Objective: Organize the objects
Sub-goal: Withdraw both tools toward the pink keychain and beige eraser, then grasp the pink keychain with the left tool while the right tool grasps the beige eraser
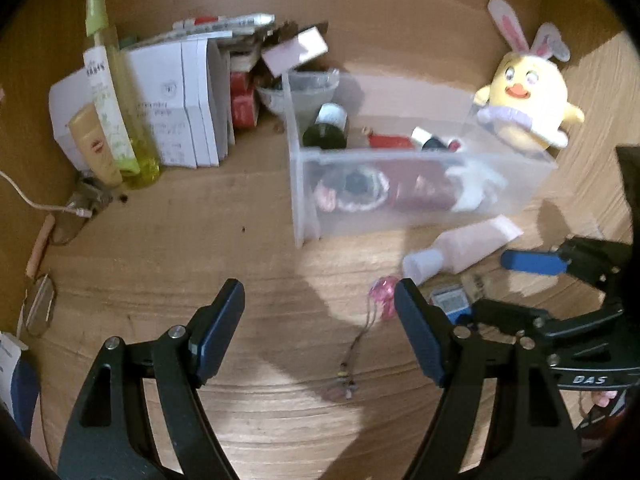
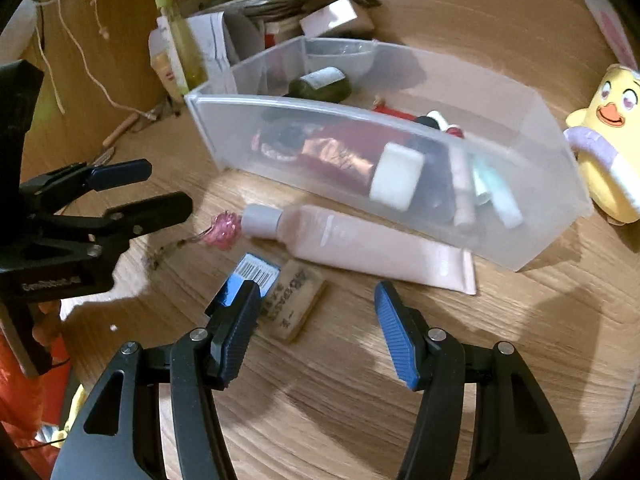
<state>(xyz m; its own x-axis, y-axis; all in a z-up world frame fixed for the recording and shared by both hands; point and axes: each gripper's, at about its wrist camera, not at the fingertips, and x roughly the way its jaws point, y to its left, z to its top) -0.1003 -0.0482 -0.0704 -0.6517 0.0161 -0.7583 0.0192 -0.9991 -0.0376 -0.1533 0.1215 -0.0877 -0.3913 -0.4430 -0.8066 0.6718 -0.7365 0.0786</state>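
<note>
Left tool (image 1: 320,332): black arms, dark blue pads, silver rivets. Right tool (image 2: 316,336): black arms, ribbed brighter blue pads, silver rivets, white lettering.

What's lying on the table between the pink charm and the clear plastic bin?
The pink tube, lying flat with its white cap beside the pink charm and its body along the clear bin's front wall. The right wrist view shows it best.

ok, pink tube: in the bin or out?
Out. The pink tube lies flat on the table, along the bin's front wall.
</note>
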